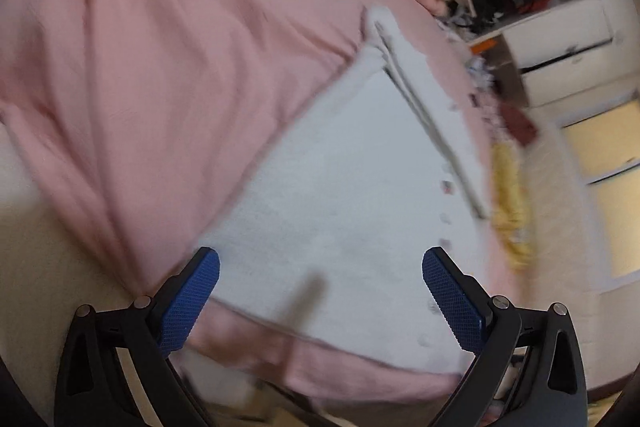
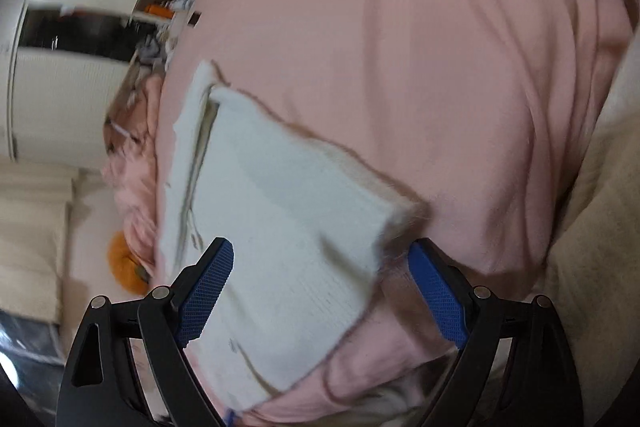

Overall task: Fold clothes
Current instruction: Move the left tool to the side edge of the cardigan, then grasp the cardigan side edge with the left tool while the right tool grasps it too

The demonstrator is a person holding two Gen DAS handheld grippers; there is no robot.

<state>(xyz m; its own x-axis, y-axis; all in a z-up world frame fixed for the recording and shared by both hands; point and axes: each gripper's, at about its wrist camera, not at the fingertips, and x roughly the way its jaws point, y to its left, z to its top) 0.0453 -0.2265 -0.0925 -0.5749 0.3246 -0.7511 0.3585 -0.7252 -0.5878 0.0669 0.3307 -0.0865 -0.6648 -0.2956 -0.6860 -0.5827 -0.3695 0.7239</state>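
Observation:
A white knitted garment [image 1: 352, 187] lies flat on the pink bed sheet [image 1: 160, 67], with small buttons down its right side and a folded strip along its far edge. My left gripper [image 1: 320, 261] hovers open over its near part, nothing between the blue pads. In the right wrist view the same white garment [image 2: 280, 211] appears folded, its corner pointing right. Above its near edge my right gripper [image 2: 322, 251] stands open and empty. Both views are motion-blurred.
The pink sheet [image 2: 440, 67] covers the bed. A yellow cloth [image 1: 512, 203] and a dark red item [image 1: 520, 123] lie at the bed's right edge. White drawers [image 1: 560, 55] and a cluttered shelf stand beyond. An orange object [image 2: 124, 267] lies left of the garment.

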